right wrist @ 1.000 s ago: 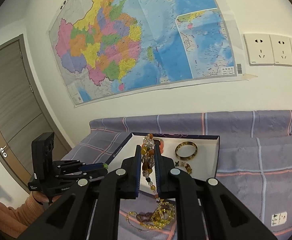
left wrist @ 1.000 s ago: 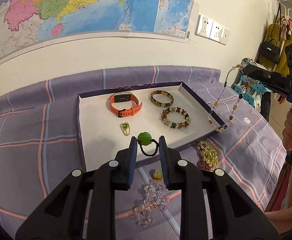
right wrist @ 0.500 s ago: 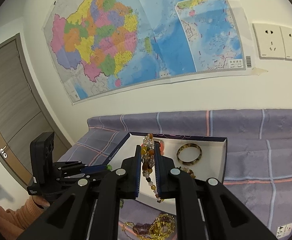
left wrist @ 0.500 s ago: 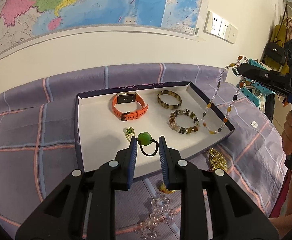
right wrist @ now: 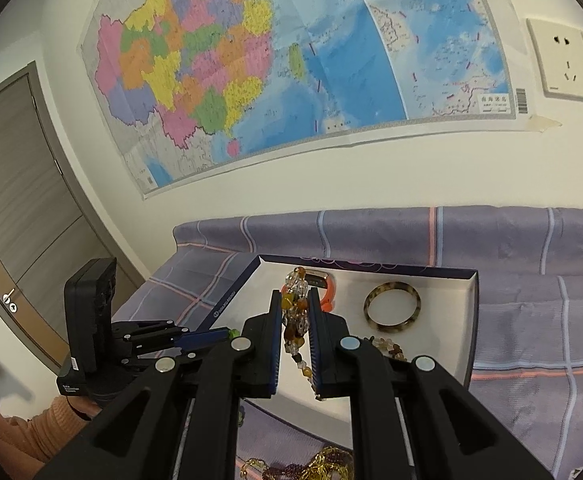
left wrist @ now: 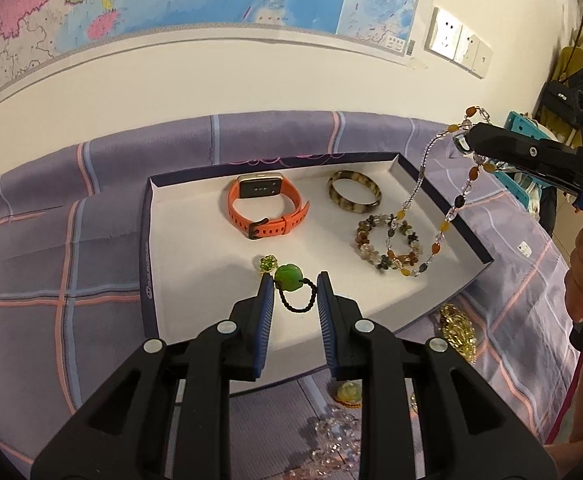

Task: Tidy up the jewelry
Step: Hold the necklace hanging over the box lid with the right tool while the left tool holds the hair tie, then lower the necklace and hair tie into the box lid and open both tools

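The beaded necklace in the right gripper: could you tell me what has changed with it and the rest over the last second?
The right gripper carried the beaded necklace from beside the box to over it; its lower loop now hangs at the flower bracelet. The left gripper also advanced, still holding the green bead loop. Watch and bangle unmoved.

A purple plaid bed point(left wrist: 51, 248) carries a white tray point(left wrist: 151, 240), gold chains point(left wrist: 457, 330) and clear beads point(left wrist: 331, 440).

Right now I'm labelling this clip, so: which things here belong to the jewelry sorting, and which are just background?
Part of the job:
- white tray
- beaded necklace in right gripper
- green-bead hair tie in left gripper
- orange watch
- bangle
- gold chain

Background:
- wall map
- sockets
- door
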